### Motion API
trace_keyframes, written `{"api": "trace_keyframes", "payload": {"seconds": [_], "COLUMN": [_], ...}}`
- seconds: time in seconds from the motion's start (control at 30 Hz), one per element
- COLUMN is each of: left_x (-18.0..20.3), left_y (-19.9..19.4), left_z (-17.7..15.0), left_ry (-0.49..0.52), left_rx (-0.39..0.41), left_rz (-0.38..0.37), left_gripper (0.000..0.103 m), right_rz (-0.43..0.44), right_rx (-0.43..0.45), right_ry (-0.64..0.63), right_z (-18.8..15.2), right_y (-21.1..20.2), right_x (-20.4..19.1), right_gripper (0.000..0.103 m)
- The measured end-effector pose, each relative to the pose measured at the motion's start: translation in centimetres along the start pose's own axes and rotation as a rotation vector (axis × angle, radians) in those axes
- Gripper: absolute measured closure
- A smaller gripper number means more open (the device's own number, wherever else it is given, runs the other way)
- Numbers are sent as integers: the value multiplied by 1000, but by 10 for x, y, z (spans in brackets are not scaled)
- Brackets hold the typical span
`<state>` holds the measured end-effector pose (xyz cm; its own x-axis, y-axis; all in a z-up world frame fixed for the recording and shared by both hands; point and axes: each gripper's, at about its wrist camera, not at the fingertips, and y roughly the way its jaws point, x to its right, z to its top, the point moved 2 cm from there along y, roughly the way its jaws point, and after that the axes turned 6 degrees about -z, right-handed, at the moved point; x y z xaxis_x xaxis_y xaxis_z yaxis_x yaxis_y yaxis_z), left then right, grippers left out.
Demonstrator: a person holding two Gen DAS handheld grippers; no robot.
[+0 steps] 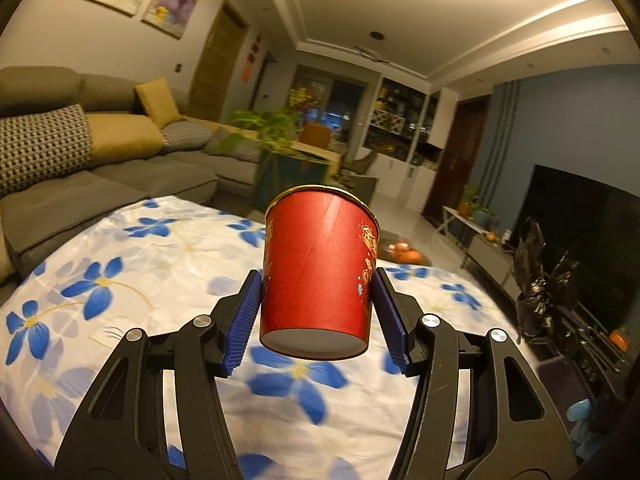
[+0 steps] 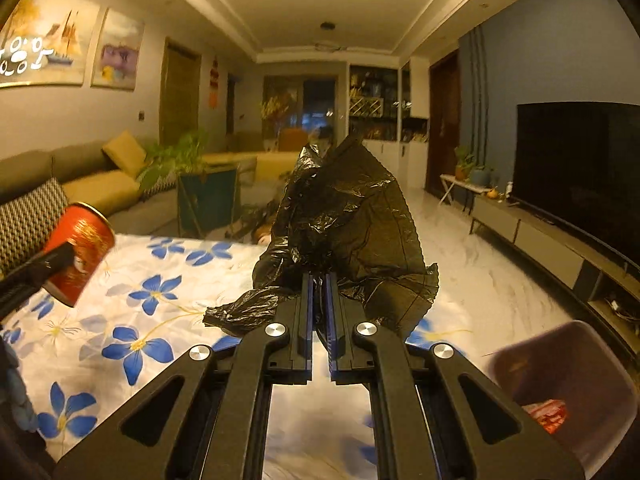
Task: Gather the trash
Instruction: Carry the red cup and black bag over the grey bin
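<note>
The left gripper (image 1: 318, 284) holds a red paper cup with gold print (image 1: 320, 268) up in the air above the table with the white cloth and blue flowers (image 1: 120, 280). Its two blue pads (image 1: 245, 320) press on the cup's sides, low down near the bottom. The cup tips a little, with its gold rim pointing away and its grey base showing.

The right gripper (image 2: 320, 304) is squeezed almost closed on a crinkly black plastic trash bag (image 2: 348, 216). The bag stands up in a bunch above the table, to the right of the cup. The bag's mouth does not look open from here.

Below the table's right edge sits a dark bin (image 2: 568, 384) with something red inside.

The cup looks light and thin, so a hard squeeze would probably crush it. Holding it by the sides near the stiff base seems safe. The bag is soft, floppy and slippery. I think it is best gripped near its edge, so the mouth can hang open for the cup.
</note>
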<state>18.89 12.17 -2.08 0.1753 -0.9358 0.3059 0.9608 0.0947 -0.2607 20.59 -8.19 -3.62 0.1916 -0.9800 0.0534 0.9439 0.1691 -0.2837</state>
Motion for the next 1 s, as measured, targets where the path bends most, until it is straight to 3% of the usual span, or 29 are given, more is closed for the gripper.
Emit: {"api": "trace_keyframes", "payload": {"seconds": [0.23,0.53,0.7,1.0], "left_x": [59,142,191,265], "left_y": [-9,-6,-2,14], "left_z": [-9,-33,-51,-84], "left_ry": [62,132,177,226], "left_rx": [-16,-72,-77,-120], "left_rz": [-103,-298,-406,-568], "left_gripper": [48,48,48,48], "right_rz": [-77,-224,-308,-368], "right_rx": [59,107,117,103], "right_ry": [65,166,201,235], "right_z": [-3,-23,-37,-52], "right_y": [-50,-96,-111,-106], "right_x": [54,127,161,187], "right_gripper": [97,97,97,97]}}
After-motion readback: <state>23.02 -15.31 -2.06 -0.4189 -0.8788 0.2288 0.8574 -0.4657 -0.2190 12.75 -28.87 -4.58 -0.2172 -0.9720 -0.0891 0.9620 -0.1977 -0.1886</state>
